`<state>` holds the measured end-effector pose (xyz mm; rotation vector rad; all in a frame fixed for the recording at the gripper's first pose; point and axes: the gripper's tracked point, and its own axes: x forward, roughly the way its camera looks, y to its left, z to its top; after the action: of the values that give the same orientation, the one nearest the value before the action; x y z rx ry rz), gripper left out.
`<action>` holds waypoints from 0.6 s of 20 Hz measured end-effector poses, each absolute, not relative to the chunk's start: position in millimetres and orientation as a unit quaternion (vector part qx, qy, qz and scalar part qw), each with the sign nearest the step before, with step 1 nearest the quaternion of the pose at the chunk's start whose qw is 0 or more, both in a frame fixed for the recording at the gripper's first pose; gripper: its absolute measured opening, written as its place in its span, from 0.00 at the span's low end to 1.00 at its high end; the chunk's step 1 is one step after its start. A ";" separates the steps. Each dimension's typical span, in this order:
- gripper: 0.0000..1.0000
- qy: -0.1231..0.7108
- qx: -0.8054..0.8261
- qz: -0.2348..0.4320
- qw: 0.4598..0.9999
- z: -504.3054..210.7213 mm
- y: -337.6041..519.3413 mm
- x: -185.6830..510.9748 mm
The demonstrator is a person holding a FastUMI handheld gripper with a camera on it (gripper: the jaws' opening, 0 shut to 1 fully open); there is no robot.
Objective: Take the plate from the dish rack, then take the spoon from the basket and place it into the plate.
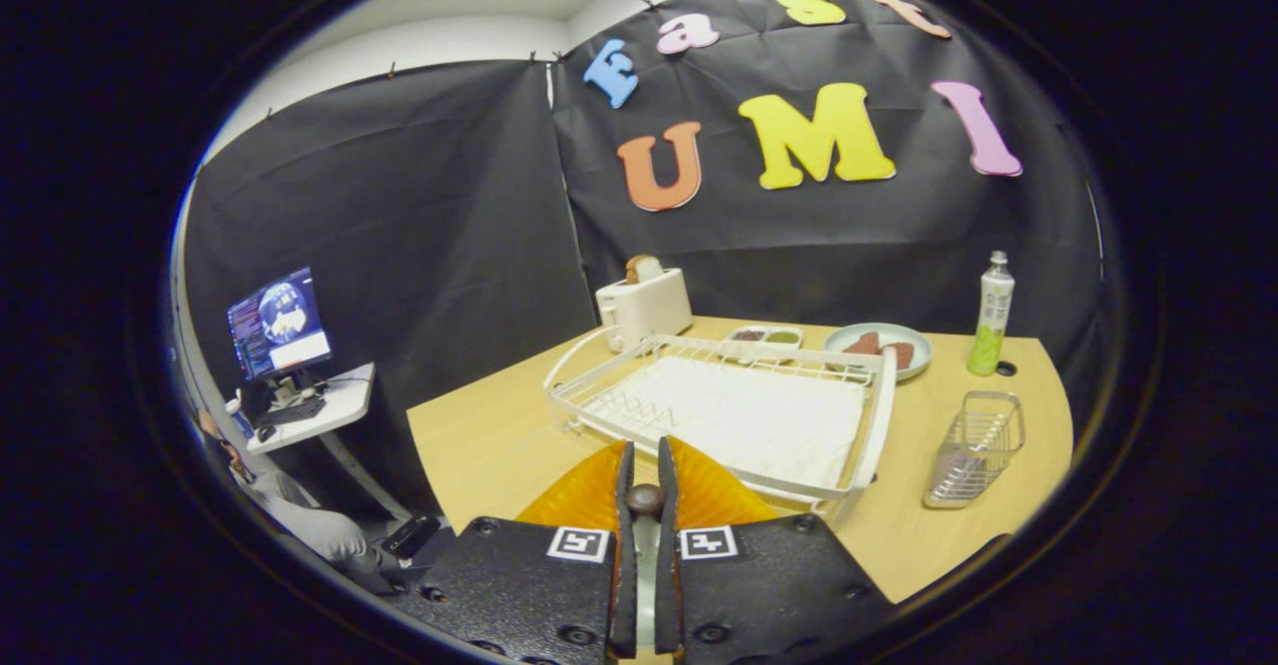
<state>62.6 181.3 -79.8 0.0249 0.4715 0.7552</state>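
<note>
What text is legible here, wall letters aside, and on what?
No text can be read.
Bottle label: too small to read.
Monitor screen: too small and blurred.
Markers on the gripper: square patterns, no words. Its fingers stand nearly together at the dish rack's near edge.

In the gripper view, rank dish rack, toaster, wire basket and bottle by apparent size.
1. dish rack, clearly largest.
2. toaster and wire basket look alike; basket sits nearer, so unranked.
3. bottle, slimmest.
The gripper is shut on a plate.
</note>
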 end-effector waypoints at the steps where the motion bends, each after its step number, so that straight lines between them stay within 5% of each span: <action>1: 0.12 0.230 0.007 0.372 0.899 -82.9 185.2 61.4; 12: 0.23 0.223 0.008 0.387 0.895 -84.8 193.6 67.4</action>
<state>67.4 193.6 -84.8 0.0173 0.4626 0.8019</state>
